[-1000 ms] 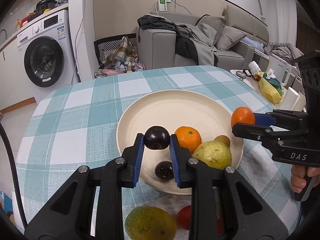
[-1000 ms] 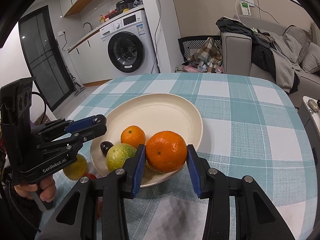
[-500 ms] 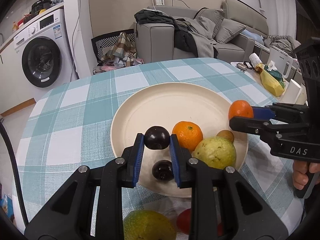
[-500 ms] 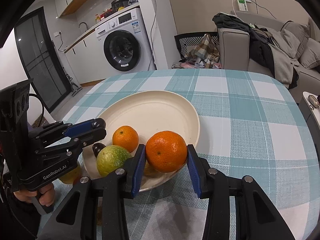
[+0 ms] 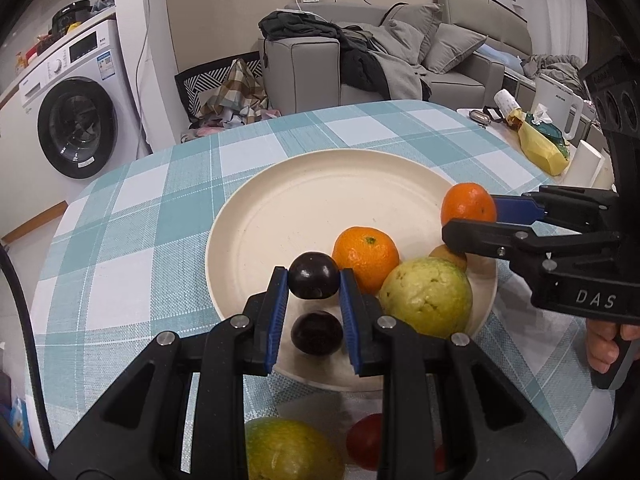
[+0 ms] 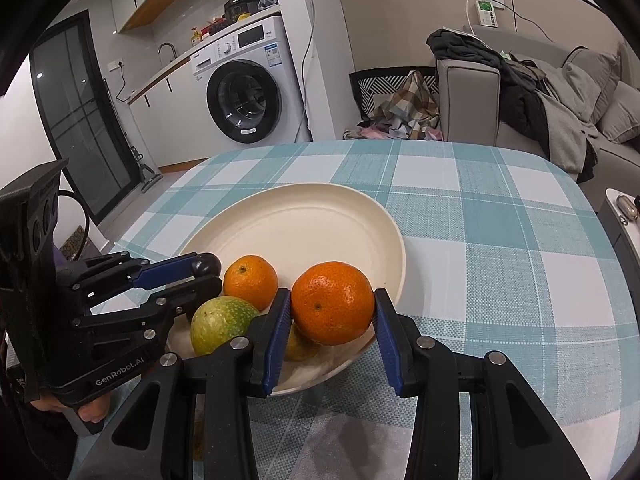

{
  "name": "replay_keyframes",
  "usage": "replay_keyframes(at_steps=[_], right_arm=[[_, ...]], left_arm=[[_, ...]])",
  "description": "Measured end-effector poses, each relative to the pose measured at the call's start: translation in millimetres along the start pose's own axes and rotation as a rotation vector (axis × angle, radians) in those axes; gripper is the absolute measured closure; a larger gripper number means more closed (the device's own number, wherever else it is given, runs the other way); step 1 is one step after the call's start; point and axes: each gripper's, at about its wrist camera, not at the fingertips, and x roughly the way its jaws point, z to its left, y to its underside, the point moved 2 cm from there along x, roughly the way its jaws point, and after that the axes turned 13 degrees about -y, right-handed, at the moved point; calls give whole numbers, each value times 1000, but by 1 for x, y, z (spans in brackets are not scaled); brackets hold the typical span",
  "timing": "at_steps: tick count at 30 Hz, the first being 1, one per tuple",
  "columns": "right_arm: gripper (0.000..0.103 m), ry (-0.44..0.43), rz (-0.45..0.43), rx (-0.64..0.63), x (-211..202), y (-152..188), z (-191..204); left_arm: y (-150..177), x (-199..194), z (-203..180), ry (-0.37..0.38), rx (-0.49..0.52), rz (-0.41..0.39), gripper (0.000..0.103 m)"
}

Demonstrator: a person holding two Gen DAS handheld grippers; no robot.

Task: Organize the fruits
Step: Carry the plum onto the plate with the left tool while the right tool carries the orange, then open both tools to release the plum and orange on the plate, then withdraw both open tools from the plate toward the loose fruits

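**Two fruits held over the plate**

While the left gripper [image 5: 313, 285] clamps a dark plum [image 5: 314, 275] above the cream plate [image 5: 280, 216], its fingers tight, the right gripper [image 6: 332, 312] grasps an orange [image 6: 333, 303] over the plate's right rim.

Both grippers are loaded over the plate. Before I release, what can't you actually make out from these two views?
- Small brown fruit: mostly hidden in both views, by the right gripper or its orange.
- Red fruit off the plate: behind the left gripper; type unclear.
- Yellow-green fruit: cut by the bottom edge, left view.
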Motion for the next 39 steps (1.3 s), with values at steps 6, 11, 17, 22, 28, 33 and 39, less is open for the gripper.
replay_keyframes(at_steps=[6,11,17,22,28,33,39], right_arm=[[61,-3,0,-15,0,3,2],[59,-8,-2,-18,0,3,2],[56,-5,-20,-29,-6,8,6],[44,11,-34,-6,-15,15,4],[24,8,-71,17,-28,23,4],[3,6,-93,15,-36,29,10],[0,-26,-96,8,-40,36,21]], left_arm=[[1,0,-1,1,7,3,80],[2,0,0,1,5,10,80],[3,-2,4,10,-7,13,80],[4,-12,9,10,-19,-4,78],[10,-30,19,15,-61,-25,32],[16,-48,28,20,-95,-47,17],[32,-68,37,12,-121,-61,0]])
